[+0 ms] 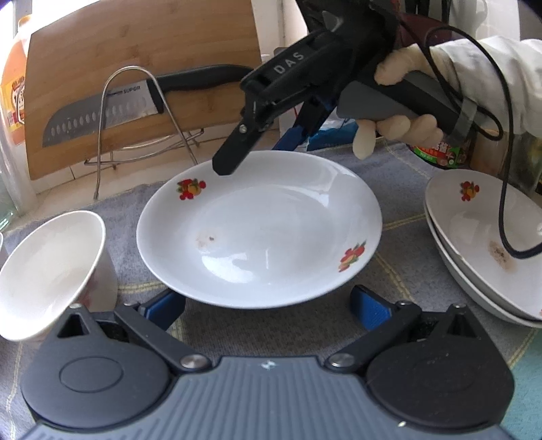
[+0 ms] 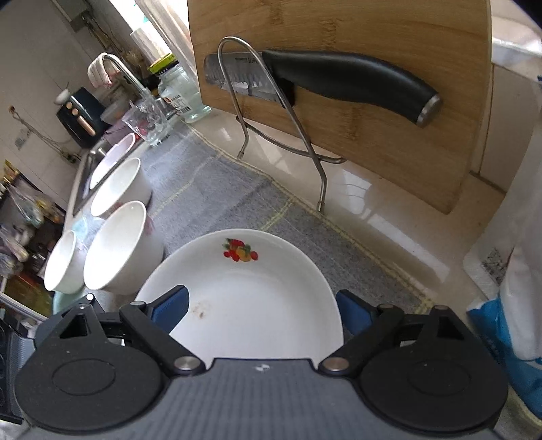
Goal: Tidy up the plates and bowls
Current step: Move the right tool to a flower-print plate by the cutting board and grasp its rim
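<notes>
Right tongs straddle the far rim of a stained, flower-printed plate on the table's grey cloth, pads apart. Left tongs gape at its near rim. Empty bowls stand beside; two plates sit stacked.

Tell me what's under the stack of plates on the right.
Only the grey cloth shows around the stacked plates: two, top one stained. Whatever lies directly beneath is covered.

a bamboo cutting board leans upright at the top of the frame in a wire rack, a black-handled knife across it; a grey cloth covers the counter.
</notes>
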The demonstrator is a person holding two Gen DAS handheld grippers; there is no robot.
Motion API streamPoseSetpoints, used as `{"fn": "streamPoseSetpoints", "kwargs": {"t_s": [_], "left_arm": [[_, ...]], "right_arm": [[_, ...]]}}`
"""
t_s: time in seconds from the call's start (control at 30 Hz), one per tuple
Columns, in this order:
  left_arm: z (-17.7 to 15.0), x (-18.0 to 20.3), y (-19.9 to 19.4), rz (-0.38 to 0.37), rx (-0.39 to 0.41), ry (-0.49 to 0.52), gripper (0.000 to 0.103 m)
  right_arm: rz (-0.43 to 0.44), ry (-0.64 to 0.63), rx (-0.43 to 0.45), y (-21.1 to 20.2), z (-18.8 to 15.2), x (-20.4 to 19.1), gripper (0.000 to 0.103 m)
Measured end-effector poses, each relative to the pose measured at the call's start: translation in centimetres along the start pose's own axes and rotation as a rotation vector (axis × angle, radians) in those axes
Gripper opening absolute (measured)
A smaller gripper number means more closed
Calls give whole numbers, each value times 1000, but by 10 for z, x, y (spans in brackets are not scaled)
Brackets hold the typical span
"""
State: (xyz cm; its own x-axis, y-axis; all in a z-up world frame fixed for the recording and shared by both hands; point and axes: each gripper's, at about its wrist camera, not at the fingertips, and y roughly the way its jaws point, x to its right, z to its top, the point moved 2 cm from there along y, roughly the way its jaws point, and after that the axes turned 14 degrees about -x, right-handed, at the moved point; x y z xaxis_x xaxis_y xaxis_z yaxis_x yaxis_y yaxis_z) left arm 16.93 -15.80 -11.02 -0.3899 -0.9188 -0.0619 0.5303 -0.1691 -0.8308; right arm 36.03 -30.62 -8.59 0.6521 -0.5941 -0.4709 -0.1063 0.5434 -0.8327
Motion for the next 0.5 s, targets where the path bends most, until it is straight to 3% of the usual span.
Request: {"fn": "streamPoseSetpoints", "kwargs": {"t_s": [0.3, 0.5], "left_arm": [[3, -3, 1, 35, 5, -1, 102], [5, -4, 2, 53, 6, -11, 100]], "right_arm": [[69, 41, -30, 3, -1, 5, 97], [66, 50, -32, 3, -1, 4, 97]]}}
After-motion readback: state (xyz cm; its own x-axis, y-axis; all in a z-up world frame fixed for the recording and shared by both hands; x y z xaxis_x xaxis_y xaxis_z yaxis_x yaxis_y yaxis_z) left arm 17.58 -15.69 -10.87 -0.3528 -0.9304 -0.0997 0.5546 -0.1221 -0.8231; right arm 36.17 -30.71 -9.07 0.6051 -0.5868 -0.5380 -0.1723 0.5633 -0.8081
